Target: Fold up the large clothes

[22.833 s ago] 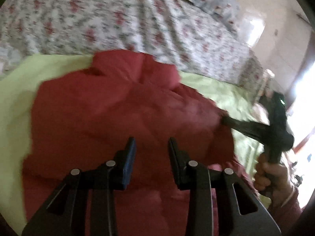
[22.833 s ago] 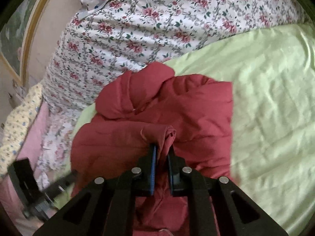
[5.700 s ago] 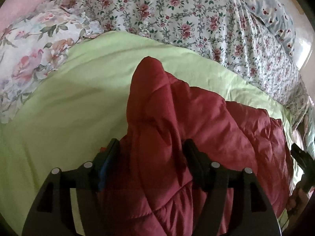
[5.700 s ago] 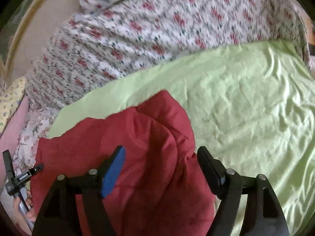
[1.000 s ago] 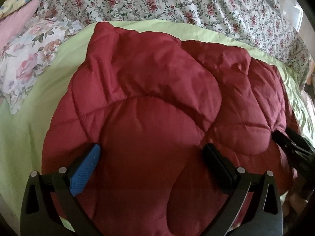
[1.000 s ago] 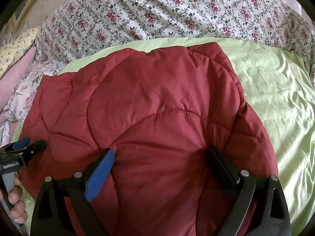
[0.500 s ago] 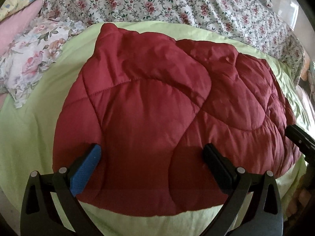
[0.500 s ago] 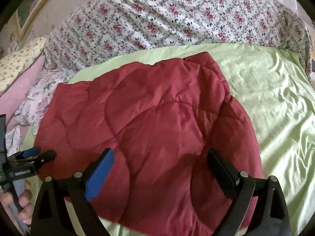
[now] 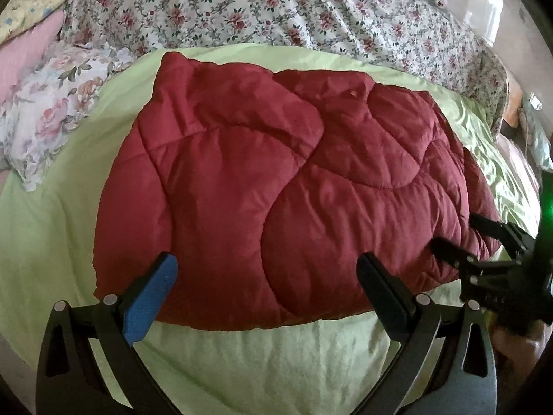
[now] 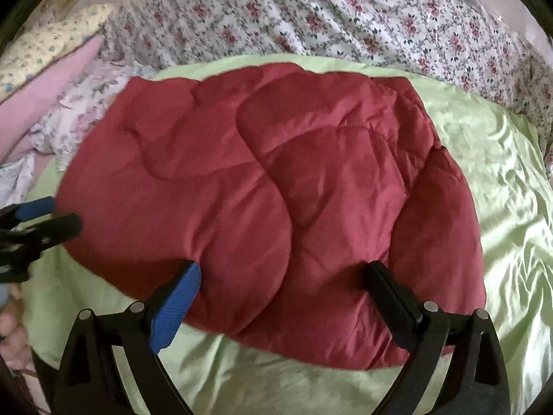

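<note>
A folded red quilted jacket (image 9: 287,186) fills the middle of both frames, lying on a light green sheet (image 9: 262,363) spread over the bed. The left gripper (image 9: 266,297) sits at the bottom of its frame, jaws spread wide and empty, tips just over the jacket's near edge. The right gripper (image 10: 283,297) is posed alike (one blue pad, one black), jaws wide and holding nothing. Floral bedding (image 10: 311,14) crosses the top
</note>
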Demonstrator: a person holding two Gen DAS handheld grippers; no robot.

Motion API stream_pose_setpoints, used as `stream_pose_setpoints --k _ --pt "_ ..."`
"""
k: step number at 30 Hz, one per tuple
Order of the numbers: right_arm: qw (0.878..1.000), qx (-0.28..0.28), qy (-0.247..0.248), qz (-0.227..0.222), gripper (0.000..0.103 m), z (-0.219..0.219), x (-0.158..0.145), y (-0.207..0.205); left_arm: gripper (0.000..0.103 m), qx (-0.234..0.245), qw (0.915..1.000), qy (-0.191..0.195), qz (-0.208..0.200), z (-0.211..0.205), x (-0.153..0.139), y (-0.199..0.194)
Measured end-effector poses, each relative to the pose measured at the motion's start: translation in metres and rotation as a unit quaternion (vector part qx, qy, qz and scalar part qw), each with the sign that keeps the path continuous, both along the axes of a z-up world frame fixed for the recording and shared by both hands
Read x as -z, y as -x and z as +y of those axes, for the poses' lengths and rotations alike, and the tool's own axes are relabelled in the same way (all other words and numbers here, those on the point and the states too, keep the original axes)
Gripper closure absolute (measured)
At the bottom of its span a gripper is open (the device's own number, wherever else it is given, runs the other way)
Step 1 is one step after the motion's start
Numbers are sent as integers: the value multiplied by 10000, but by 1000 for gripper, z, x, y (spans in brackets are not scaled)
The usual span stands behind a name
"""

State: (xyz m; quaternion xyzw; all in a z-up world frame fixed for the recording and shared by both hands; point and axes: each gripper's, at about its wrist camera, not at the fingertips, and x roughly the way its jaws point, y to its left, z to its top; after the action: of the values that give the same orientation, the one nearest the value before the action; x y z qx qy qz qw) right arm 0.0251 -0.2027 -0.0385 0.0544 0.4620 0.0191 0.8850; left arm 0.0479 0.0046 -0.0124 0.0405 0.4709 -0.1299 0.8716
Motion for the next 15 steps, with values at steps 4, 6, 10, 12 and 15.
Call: stream_pose_setpoints --k 4,6,10,12,15 --pt "9998 175 25 -5 3 -12 6 -10 0 -160 9994 -183 229 1 26 -18" --pt "9997 234 5 9 3 -15 6 -11 0 -171 9994 -237 167 0 32 -22" --pt "9993 360 -87 -67 5 -21 -3 -11 0 -161 9994 -268 118 -1 32 -31" --pt "9992 384 -111 -20 5 -23 2 -13 0 -153 9996 -232 99 0 33 -36" --pt "9991 404 -87 -12 3 -27 11 -18 0 -153 9996 -223 77 -1 36 -43"
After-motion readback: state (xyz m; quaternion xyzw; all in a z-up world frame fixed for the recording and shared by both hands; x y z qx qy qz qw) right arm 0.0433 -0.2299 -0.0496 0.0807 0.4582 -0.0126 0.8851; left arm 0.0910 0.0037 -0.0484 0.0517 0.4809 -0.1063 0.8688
